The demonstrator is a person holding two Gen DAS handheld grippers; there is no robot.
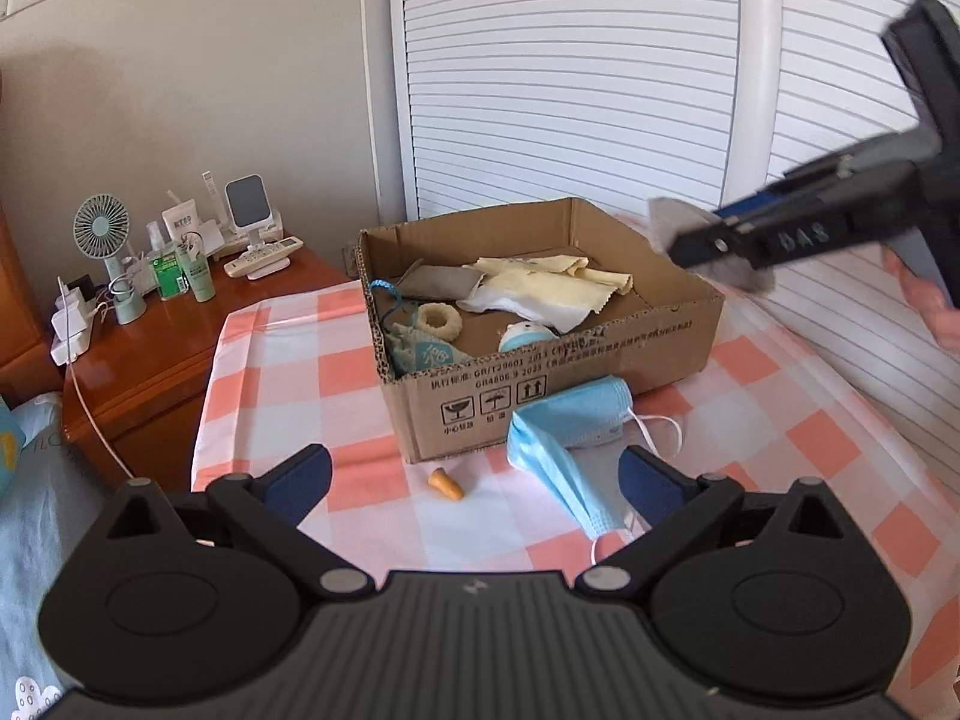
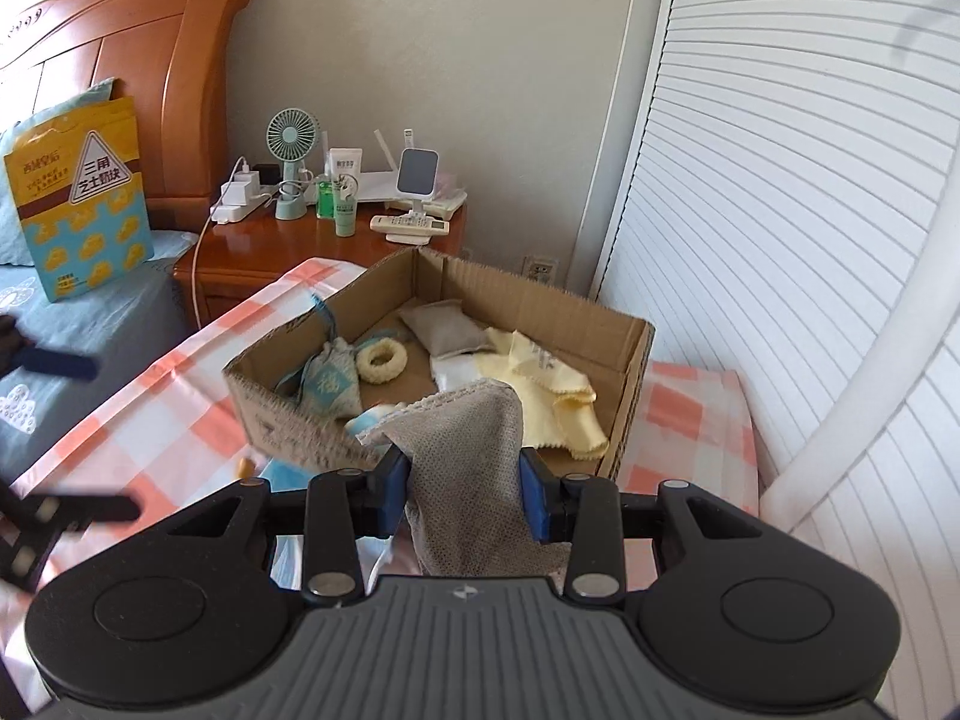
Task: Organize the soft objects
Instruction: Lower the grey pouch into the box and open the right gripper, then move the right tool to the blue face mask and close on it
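Note:
An open cardboard box stands on a pink-and-white checked cloth. Inside lie a yellow cloth, a cream ring, a teal sachet and a grey pouch. My right gripper is shut on a grey cloth just in front of the box's near rim; in the left wrist view the grey cloth hangs beside the box's right corner. My left gripper is open and empty. A blue face mask lies by its right finger, an orange earplug between the fingers.
A wooden nightstand at the left carries a green fan, bottles, a remote and a power strip with a trailing cable. White louvred doors stand behind the box. A bed with blue sheets and a yellow package lies beyond the left gripper.

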